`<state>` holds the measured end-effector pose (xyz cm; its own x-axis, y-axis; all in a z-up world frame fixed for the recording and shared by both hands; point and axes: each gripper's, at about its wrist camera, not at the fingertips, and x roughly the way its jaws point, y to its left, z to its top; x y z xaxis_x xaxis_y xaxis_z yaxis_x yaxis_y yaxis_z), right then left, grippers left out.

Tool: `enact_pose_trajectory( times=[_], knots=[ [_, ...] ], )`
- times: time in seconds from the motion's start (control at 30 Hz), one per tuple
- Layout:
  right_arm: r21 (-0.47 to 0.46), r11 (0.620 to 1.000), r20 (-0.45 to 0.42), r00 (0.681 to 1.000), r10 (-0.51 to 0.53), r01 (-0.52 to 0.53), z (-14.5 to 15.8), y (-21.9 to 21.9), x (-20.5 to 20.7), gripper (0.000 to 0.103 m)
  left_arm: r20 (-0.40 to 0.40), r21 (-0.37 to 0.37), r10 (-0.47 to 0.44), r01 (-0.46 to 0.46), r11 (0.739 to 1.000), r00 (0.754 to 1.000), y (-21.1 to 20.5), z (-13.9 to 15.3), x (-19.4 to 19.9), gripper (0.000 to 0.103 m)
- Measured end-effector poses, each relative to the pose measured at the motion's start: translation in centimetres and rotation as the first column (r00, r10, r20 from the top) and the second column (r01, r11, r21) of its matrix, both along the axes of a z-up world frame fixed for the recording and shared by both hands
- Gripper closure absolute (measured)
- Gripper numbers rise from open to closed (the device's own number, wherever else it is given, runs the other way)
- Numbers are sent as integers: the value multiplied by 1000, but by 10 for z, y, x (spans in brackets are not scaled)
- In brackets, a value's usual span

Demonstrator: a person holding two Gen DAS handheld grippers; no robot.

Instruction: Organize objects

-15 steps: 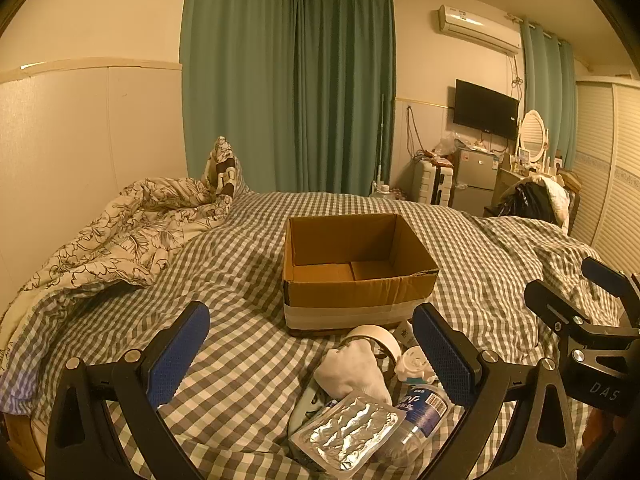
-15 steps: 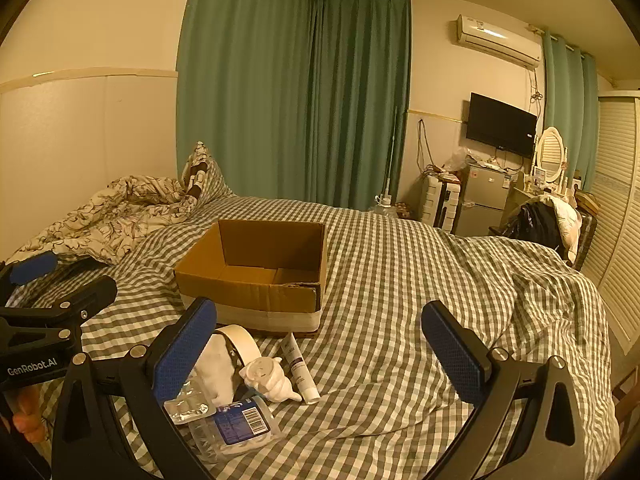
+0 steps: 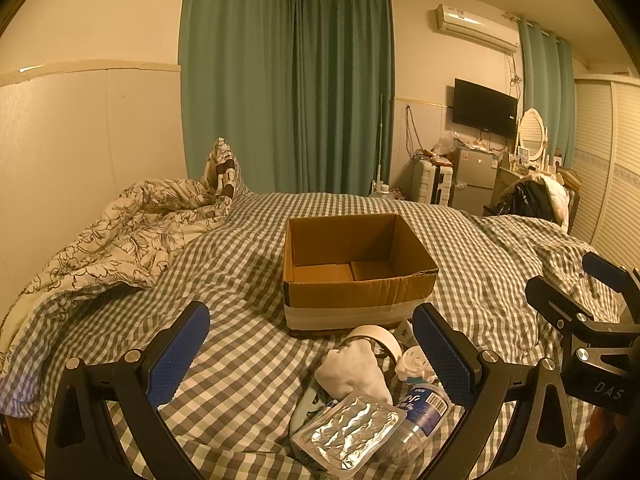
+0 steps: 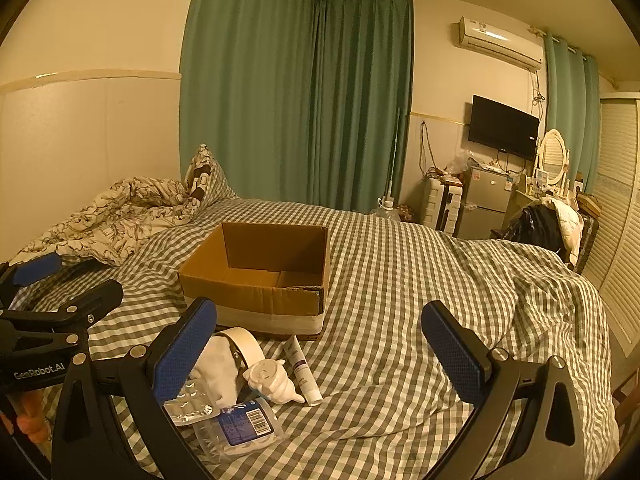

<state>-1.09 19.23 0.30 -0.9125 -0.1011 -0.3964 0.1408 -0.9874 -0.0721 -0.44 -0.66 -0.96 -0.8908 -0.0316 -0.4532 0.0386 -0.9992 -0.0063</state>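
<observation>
Both the left gripper and the right gripper hovered with fingers spread wide, holding nothing. The cardboard box sat open on the checked bed. Just near of it lay a tape roll, white cloth, foil blister pack, bottle and tube.

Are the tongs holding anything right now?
No. The left tongs and right tongs are both wide open and hold nothing; the things lie on the bed.
</observation>
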Motion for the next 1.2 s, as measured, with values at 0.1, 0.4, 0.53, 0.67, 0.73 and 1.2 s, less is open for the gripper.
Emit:
enact_pose_trajectory(
  times=[0.1,0.4,0.53,0.67,0.73,1.2],
  knots=[
    [7,1000,-6,1000,3,-3,1,-3,2,0,6,-6,7,-7,1000,1000,-1,0,-1,0],
    [23,1000,-19,1000,15,-14,6,-7,7,0,23,-21,7,-7,1000,1000,-4,2,0,0],
    [29,999,-25,999,22,-21,9,-8,10,0,24,-32,-7,7,999,1000,-4,3,2,0],
    [46,998,-22,999,41,-40,11,-11,13,0,43,-34,-24,25,999,999,-6,1,2,0],
    [54,996,0,998,69,-69,8,-13,13,0,62,-30,-31,33,999,998,-9,-4,2,0],
    [133,939,416,878,237,-316,-121,-55,-20,0,333,-65,-69,96,993,940,-21,-87,-27,1]
  ],
)
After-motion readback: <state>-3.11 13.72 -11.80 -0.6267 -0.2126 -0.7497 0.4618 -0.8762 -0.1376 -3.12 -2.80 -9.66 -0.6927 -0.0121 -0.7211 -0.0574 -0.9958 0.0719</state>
